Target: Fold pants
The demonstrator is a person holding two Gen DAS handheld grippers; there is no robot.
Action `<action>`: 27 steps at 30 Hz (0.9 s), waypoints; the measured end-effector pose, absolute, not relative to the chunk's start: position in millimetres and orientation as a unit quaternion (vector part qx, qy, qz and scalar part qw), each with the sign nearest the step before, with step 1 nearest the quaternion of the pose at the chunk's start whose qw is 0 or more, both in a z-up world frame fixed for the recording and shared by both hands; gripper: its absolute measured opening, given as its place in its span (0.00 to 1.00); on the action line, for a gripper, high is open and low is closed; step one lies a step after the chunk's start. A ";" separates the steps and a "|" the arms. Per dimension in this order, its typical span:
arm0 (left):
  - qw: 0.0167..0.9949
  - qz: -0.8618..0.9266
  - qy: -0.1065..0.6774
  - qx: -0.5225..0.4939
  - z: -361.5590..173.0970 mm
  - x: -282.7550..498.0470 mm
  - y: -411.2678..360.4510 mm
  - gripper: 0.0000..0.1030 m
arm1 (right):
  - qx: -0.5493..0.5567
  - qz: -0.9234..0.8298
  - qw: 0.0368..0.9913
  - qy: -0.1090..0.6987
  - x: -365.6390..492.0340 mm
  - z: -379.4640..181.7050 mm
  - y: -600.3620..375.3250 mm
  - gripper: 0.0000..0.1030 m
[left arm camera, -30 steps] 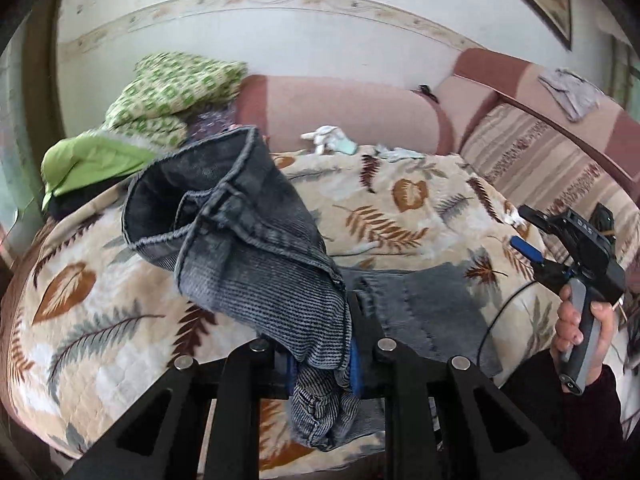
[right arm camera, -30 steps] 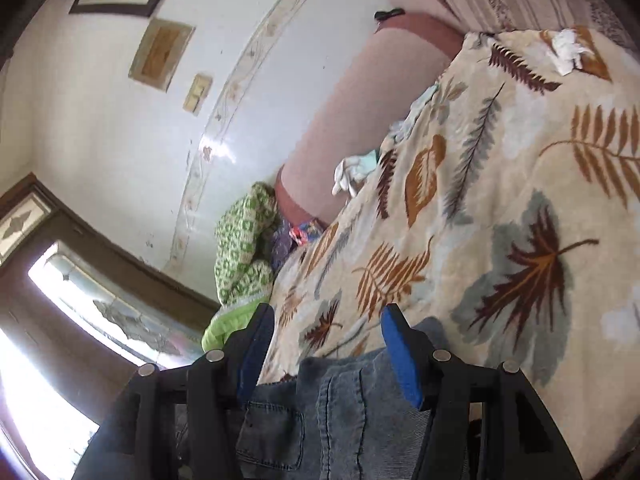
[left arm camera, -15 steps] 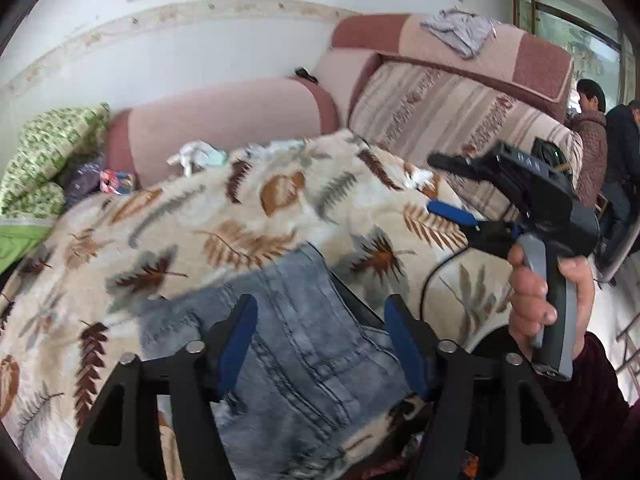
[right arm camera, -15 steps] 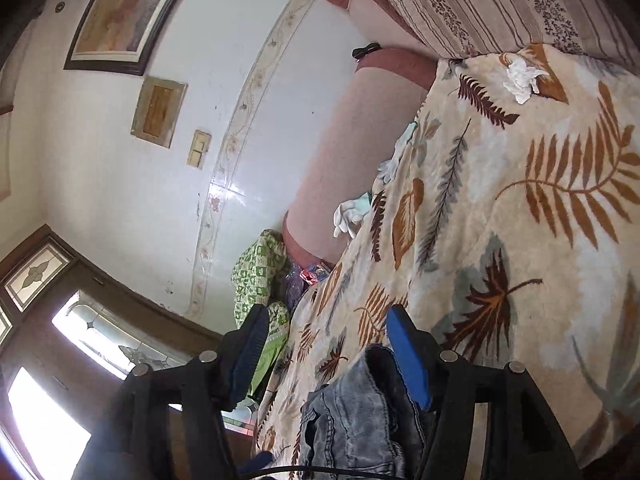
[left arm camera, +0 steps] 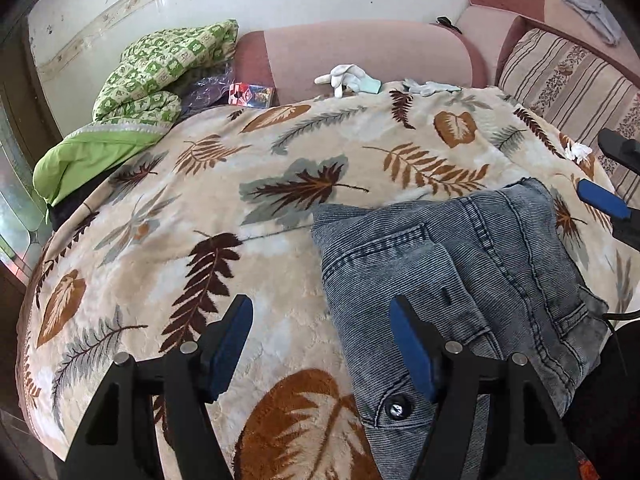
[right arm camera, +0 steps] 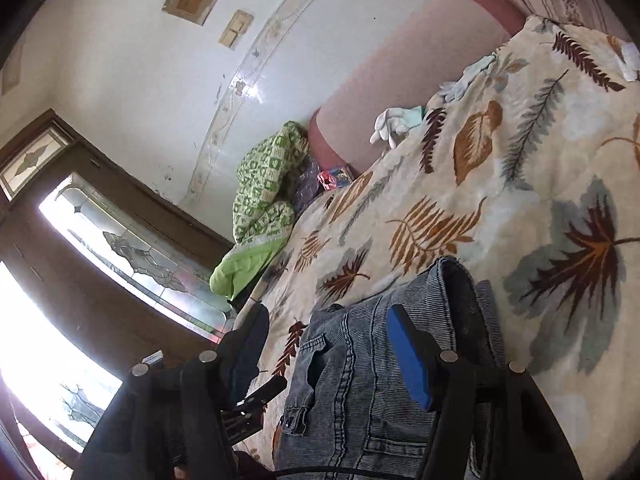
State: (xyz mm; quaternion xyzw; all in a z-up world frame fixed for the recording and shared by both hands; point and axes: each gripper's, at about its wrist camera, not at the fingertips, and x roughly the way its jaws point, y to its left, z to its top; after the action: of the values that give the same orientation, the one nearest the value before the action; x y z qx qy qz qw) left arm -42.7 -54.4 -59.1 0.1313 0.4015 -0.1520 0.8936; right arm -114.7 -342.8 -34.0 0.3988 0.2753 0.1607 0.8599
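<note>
I have the grey ribbed denim pants (left arm camera: 460, 276) lying folded into a compact bundle on the cream leaf-patterned fleece blanket (left arm camera: 240, 248), near its front edge, waistband button toward me. My left claw (left arm camera: 320, 344) stands well open and holds nothing; it hangs over the bundle's left edge, one pad above blanket, the other above denim. My right claw (right arm camera: 328, 352) is likewise parted and empty, poised over the pocket side, so I judge both are clear to press or tidy the fold
</note>
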 end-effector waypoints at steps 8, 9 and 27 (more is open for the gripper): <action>0.886 -0.163 0.389 0.193 -80.2 -22.9 -87.1 0.69 | 0.369 0.141 0.856 0.334 -73.6 -53.9 -316.1 0.63; 0.881 -0.164 0.393 0.205 -89.7 -21.1 -91.9 0.69 | 0.370 0.124 0.848 0.359 -67.0 -64.4 -316.3 0.63; 0.897 -0.191 0.371 0.146 -99.8 -44.7 -73.7 0.87 | 0.359 0.088 0.824 0.431 -106.3 -90.2 -329.2 0.64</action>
State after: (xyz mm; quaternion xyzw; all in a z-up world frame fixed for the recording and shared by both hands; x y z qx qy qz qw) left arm -44.7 -73.7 -99.8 0.1459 0.3715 -0.1908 0.8968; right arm -106.3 -329.2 -90.2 0.3587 0.4307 0.0876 0.8235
